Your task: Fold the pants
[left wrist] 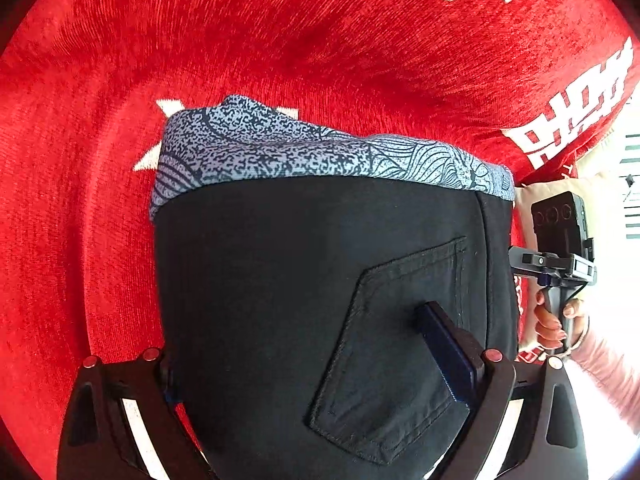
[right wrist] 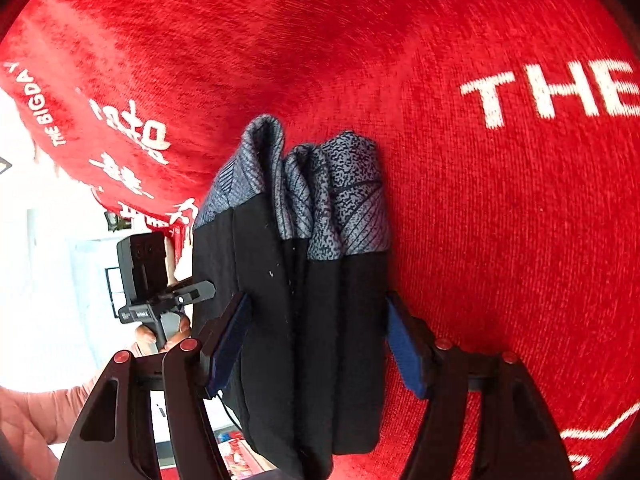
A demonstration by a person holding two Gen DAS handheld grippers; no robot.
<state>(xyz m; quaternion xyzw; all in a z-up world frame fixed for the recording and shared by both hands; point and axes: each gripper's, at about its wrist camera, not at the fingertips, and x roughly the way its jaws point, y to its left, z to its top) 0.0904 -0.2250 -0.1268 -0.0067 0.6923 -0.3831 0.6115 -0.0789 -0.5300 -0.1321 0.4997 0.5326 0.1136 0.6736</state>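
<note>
Folded black pants (right wrist: 304, 320) are being straddled by both wide-spread grippers, left (left wrist: 316, 360), right (right wrist: 320, 344), grip unclear, on red lettered blanket (right wrist: 500, 220); bright room lower left.

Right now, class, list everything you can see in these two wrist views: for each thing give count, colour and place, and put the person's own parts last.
pants: one pair, black with a grey-blue patterned band, folded into a thick bundle, between both tools.
back pocket: one, black, on the face of the pants in the left wrist view.
red cloth: one, red with white lettering, spread under the pants.
left tool: one, black with blue pads, jaws wide around the pants' flat face.
right tool: one, black with blue pads, jaws astride the bundle's stacked edges.
hands: two, each on a tool handle, pink sleeves.
</note>
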